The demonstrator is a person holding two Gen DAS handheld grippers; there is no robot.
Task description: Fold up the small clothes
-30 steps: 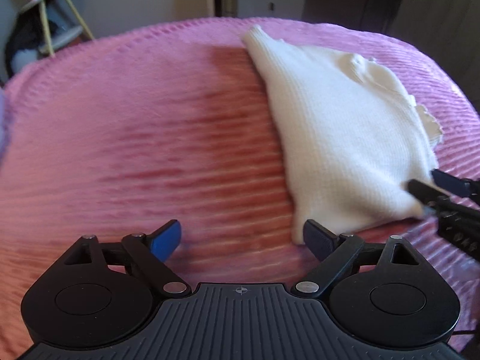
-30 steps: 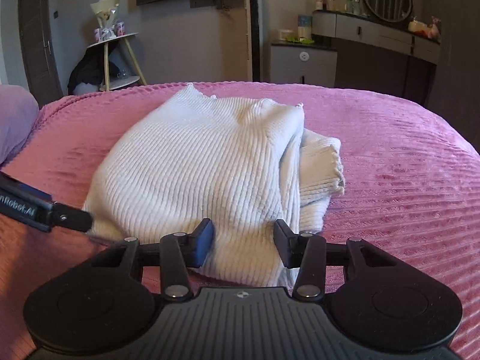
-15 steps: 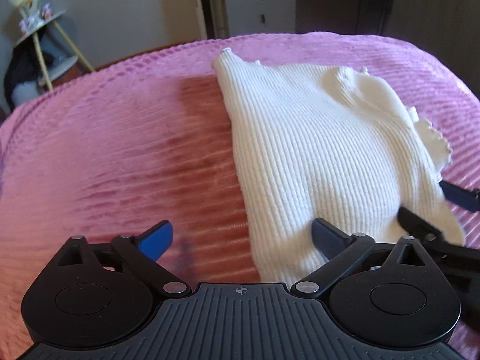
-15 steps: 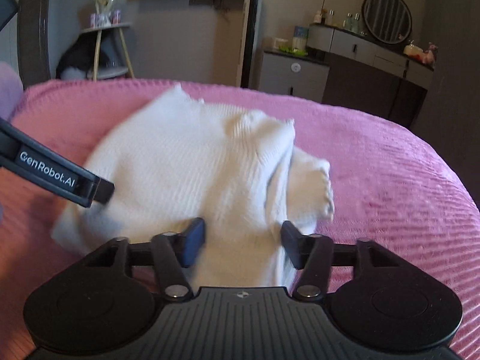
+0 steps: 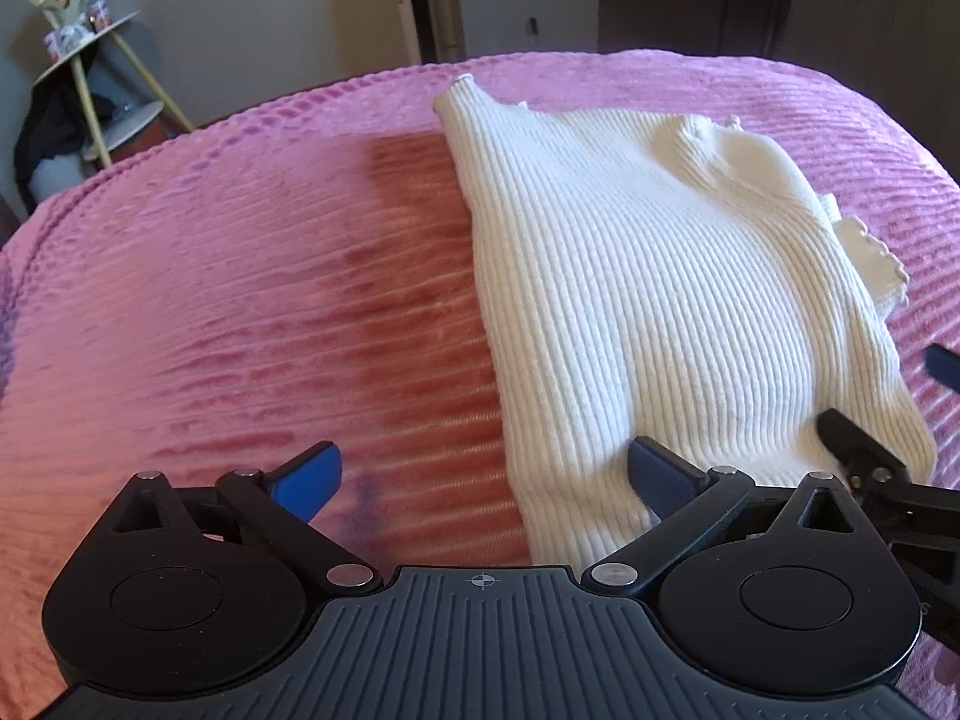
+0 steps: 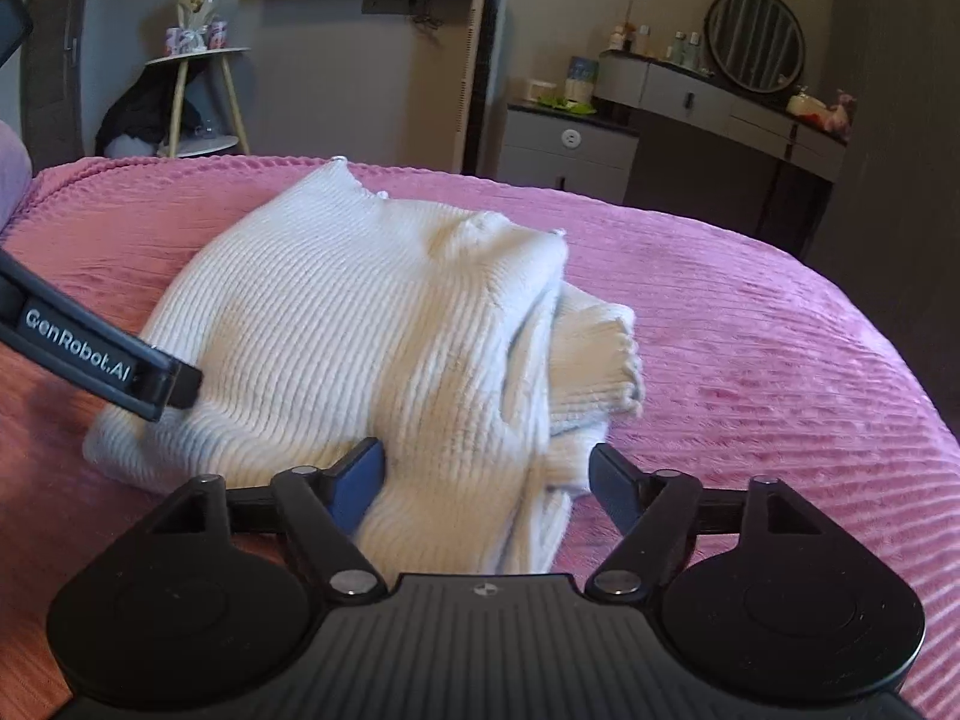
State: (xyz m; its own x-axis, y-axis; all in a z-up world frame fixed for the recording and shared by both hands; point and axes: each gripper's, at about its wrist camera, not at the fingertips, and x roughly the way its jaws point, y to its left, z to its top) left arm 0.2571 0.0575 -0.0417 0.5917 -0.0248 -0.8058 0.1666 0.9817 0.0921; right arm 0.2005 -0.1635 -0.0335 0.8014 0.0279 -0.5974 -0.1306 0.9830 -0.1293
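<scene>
Pink ribbed bedspread (image 5: 240, 312) under folded cream ribbed-knit sweater (image 5: 630, 300), soft, light, floppy; best pinched at near hem; left gripper (image 5: 480, 474) and right gripper (image 6: 486, 480) both spread wide, holding nothing

Cream ribbed knit sweater (image 5: 648, 300) (image 6: 372, 336) lying folded on pink bedspread (image 5: 240, 300), layers stacking unevenly, a frilled cuff sticking out along its right edge.

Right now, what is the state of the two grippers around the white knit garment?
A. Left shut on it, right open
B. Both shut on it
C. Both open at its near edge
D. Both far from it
C: the left gripper and right gripper both stand with jaws spread at the near edge of the white knit garment lying on the pink bedspread.
</scene>
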